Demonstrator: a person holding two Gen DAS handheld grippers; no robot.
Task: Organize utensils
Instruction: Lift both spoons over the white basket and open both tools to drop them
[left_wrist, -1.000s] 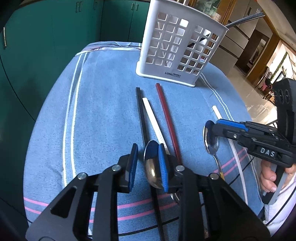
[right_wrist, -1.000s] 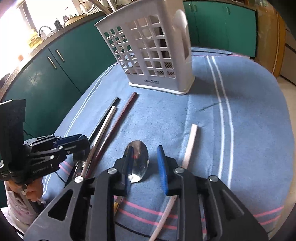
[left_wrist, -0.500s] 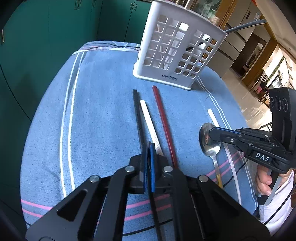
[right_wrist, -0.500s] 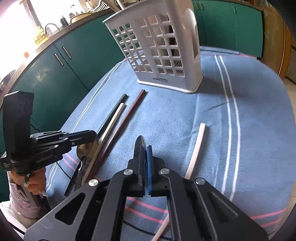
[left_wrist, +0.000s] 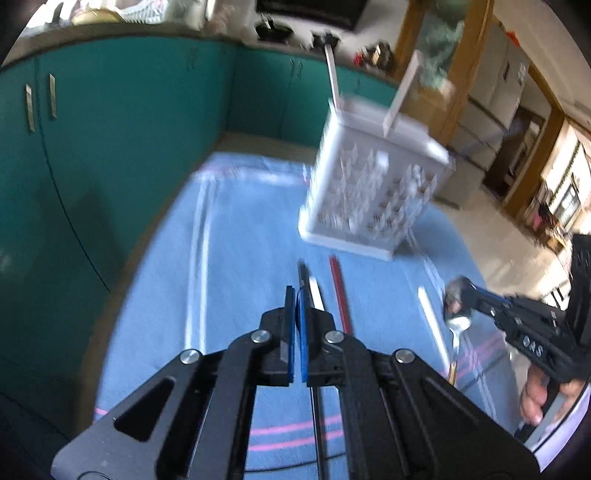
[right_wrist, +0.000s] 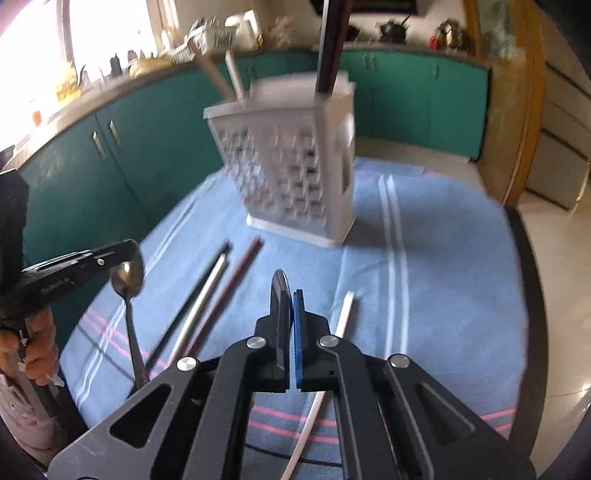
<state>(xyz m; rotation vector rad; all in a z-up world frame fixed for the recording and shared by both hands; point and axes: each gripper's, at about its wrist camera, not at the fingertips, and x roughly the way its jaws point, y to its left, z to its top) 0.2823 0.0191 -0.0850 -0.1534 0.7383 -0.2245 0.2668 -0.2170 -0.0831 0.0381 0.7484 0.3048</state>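
gripping one spoon each: left claw (left_wrist: 297, 295) clamped on left spoon (right_wrist: 127, 277), right claw (right_wrist: 290, 295) clamped on right spoon (right_wrist: 279, 286), both clear of blue-clothed counter (right_wrist: 443, 258), presumably bound for white caddy (right_wrist: 291, 162); chopsticks (right_wrist: 207, 295) lying flat.

Teal cabinets (right_wrist: 406, 107) line the wall (bright window (right_wrist: 110, 33) above), beige floor (left_wrist: 517, 254).

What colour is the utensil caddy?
White, with a lattice of square holes; the caddy shows best in the right wrist view.
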